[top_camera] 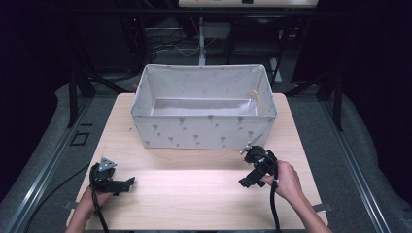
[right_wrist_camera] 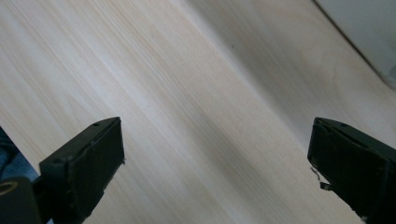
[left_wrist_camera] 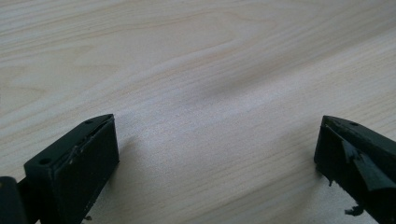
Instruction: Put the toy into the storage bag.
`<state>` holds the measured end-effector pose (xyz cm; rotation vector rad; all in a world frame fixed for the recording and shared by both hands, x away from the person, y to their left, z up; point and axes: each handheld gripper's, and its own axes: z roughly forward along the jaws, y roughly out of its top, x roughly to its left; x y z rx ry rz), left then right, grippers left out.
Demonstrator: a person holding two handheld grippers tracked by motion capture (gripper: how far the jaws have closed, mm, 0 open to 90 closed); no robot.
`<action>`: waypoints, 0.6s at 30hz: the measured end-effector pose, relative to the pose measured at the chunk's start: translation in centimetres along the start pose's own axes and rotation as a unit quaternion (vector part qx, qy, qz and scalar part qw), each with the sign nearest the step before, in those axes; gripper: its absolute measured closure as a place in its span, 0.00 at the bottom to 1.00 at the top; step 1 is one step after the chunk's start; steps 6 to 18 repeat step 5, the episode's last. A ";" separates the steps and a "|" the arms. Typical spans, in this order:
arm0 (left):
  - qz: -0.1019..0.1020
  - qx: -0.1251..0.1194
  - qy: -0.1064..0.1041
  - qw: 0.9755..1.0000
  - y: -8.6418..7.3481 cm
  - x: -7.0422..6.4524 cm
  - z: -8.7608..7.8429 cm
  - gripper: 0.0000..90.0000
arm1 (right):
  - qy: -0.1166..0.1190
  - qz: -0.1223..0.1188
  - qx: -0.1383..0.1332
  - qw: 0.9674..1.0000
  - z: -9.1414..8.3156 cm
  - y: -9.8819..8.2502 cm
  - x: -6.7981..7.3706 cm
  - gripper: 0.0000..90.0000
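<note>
Fabric bin (top_camera: 204,127), pale grey with small printed marks, stands on the far half of the wooden surface (top_camera: 194,194) in the high view, and a thin yellowish strip (top_camera: 259,100) leans inside its right end. Left tool (top_camera: 127,184) lies low at the near left corner, well apart from the bin. Right tool (top_camera: 244,182) hovers near the bin's front right corner, tilted down.

Left gripper view: left tool (left_wrist_camera: 217,154) has its jaws spread wide over bare wood.

Right gripper view: right tool (right_wrist_camera: 215,161) is likewise spread wide, gripping nothing, with the bin's wall (right_wrist_camera: 369,28) at upper right.
</note>
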<state>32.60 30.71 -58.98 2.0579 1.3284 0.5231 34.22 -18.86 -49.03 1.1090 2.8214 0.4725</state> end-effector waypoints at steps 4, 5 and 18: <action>0.001 0.000 0.000 1.000 0.0 0.0 0.0 0.00 | -0.005 0.002 0.005 1.000 0.2 -0.5 -0.2 0.03; 0.001 0.000 0.000 1.000 0.0 0.0 0.0 0.00 | -0.005 0.002 0.005 1.000 0.2 -0.5 -0.2 0.03; 0.001 0.000 0.000 1.000 0.0 0.0 0.0 0.00 | -0.005 0.002 0.005 1.000 0.2 -0.5 -0.2 0.03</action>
